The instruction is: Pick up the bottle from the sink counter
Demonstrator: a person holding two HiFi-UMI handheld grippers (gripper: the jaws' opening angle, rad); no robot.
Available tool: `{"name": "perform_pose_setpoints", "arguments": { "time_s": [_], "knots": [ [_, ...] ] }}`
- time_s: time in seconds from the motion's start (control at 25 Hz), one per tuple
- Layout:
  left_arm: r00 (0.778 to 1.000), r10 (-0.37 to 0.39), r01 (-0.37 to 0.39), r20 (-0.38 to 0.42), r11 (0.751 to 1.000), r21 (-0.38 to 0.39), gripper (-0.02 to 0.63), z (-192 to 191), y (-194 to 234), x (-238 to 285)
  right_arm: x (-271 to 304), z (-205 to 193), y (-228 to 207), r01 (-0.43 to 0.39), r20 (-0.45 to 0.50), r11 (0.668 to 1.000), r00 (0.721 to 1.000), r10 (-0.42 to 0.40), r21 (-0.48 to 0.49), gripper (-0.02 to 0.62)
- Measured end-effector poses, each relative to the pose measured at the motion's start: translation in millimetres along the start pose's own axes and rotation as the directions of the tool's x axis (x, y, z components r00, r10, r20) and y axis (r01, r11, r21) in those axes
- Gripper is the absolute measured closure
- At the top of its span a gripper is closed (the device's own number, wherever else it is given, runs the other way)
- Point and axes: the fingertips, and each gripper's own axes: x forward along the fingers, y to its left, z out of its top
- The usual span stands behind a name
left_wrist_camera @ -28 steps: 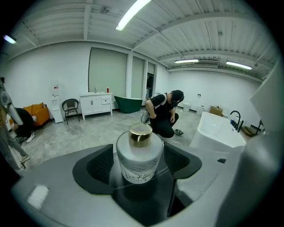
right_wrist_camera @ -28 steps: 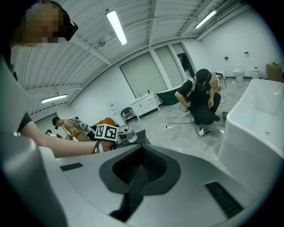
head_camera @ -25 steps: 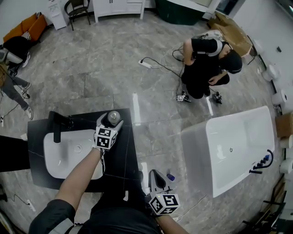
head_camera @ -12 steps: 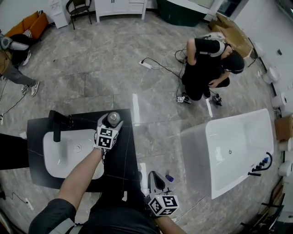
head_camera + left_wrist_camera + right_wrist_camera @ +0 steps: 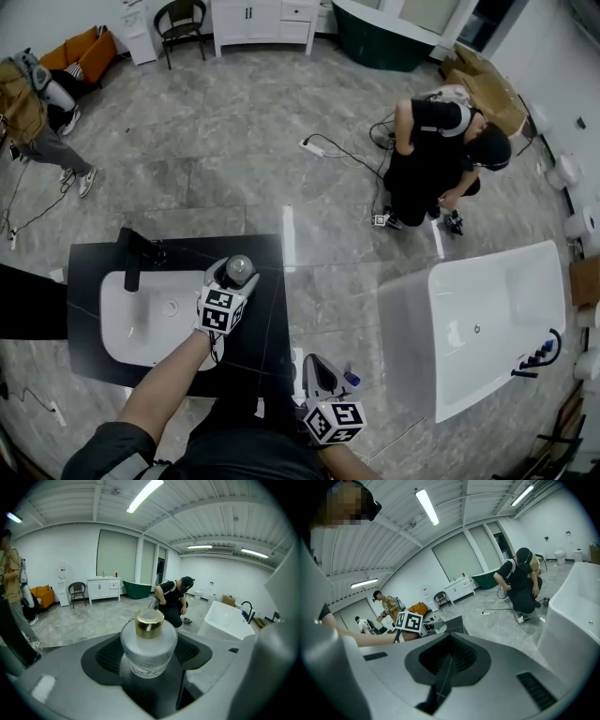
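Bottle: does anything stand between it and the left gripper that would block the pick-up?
Nothing visible does. The frosted, gold-capped bottle sits between the jaws of the left gripper, which are closed on its body, over the black sink counter. The right gripper is shut, empty and off to the side.

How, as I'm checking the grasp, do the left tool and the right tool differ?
The left tool is closed on the bottle, its jaws held apart by the frosted body; the right tool's jaws meet with nothing between them. The left tool is over the sink counter; the right tool hangs low by the person's body, above the floor. Both carry a marker cube.
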Motion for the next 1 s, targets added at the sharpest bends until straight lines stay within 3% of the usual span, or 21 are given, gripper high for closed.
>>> {"name": "perform_pose_setpoints", "arguments": {
  "time_s": [0.24, 1.0],
  "knots": [
    [0.998, -0.053, 0.053, 0.029, 0.999, 0.011, 0.275, 3.1, -23.1, -50.9, 4.1, 1.0, 10.7, -0.030, -0.011, 0.999, 1.000, 0.029, -0.032, 0.600],
    [0.992, -0.116, 0.118, 0.053, 0.992, -0.050, 0.275, -17.1, -79.7, -194.5, 6.3, 0.5, 61.8, -0.136, -0.033, 0.986, 0.991, 0.133, -0.095, 0.600]
  ]
}}
